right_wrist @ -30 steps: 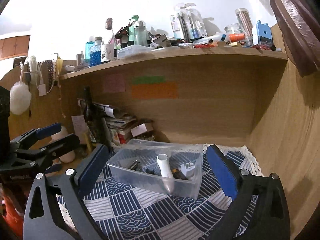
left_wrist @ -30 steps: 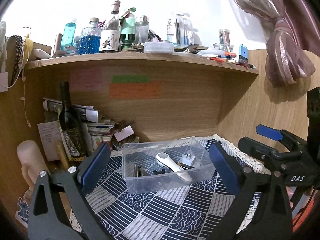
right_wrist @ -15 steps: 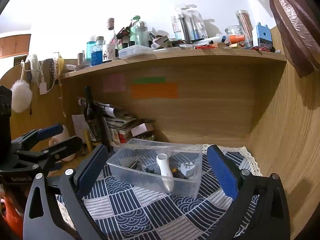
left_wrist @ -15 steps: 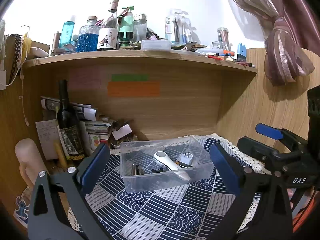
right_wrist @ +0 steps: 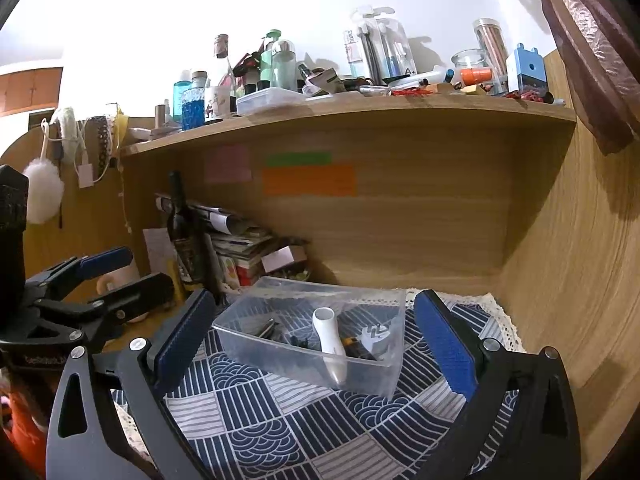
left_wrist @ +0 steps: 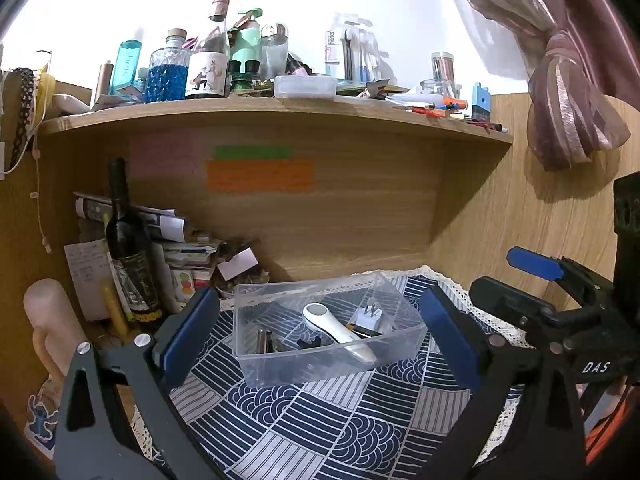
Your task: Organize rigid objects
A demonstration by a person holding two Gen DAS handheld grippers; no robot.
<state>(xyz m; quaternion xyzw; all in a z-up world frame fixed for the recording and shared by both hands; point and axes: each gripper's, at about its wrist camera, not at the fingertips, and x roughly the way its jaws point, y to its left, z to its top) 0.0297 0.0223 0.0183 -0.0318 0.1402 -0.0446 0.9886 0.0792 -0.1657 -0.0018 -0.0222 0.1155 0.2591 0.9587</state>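
Note:
A clear plastic box (left_wrist: pixel 332 368) (right_wrist: pixel 280 354) stands on the blue-and-white patterned cloth (left_wrist: pixel 320 420) (right_wrist: pixel 280 432). In it lie a white handheld device (left_wrist: pixel 336 330) (right_wrist: pixel 330 344), a white plug adapter (left_wrist: pixel 370 316) (right_wrist: pixel 376 334) and some small dark metal parts (left_wrist: pixel 266 342) (right_wrist: pixel 268 326). My left gripper (left_wrist: pixel 318 334) is open and empty, its jaws wide on either side of the box and short of it. My right gripper (right_wrist: pixel 314 336) is open and empty likewise. Each gripper shows in the other's view, the right (left_wrist: pixel 532 284) and the left (right_wrist: pixel 116 276).
A dark wine bottle (left_wrist: pixel 128 248) (right_wrist: pixel 184 236), stacked papers and books (left_wrist: pixel 188 256) (right_wrist: pixel 236 248) and a cream roller (left_wrist: pixel 48 320) stand left of the box. A cluttered wooden shelf (left_wrist: pixel 280 108) (right_wrist: pixel 360 108) hangs overhead. Wooden walls close the back and right. A curtain (left_wrist: pixel 568 100) hangs right.
Both grippers have drawn back and lifted slightly, so the box sits a little lower and farther in both views. Both stay open. Nothing in the box has moved.

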